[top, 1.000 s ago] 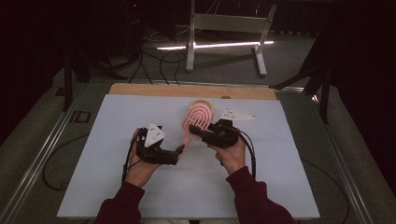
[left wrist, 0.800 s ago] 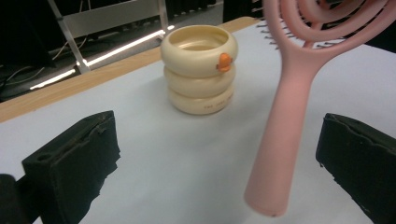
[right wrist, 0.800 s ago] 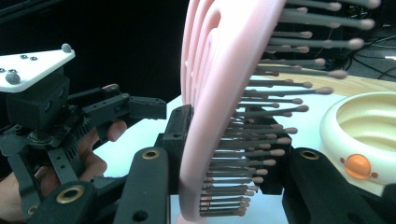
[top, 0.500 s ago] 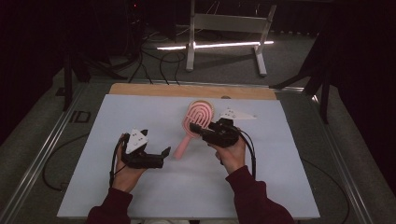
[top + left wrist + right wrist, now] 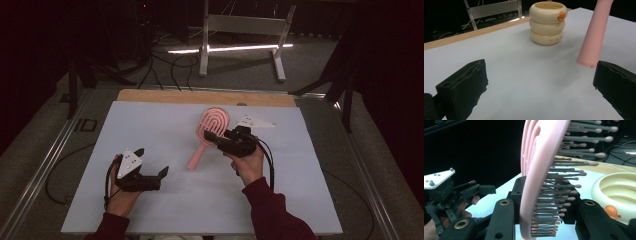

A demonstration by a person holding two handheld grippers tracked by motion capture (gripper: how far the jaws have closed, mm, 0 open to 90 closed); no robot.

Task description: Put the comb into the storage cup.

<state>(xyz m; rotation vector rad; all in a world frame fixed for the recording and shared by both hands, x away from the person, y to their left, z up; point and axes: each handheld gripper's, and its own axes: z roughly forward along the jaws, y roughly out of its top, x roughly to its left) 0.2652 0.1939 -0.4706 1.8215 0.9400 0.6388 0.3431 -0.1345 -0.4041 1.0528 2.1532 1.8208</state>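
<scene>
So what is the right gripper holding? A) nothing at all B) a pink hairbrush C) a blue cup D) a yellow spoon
B: the right gripper is shut on the pink hairbrush, and the right gripper view shows its bristled head clamped between the two black jaws.

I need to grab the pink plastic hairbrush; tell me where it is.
The pink plastic hairbrush is at the table's middle in the high view, its head clamped in the right tool, handle slanting toward the left tool.
</scene>
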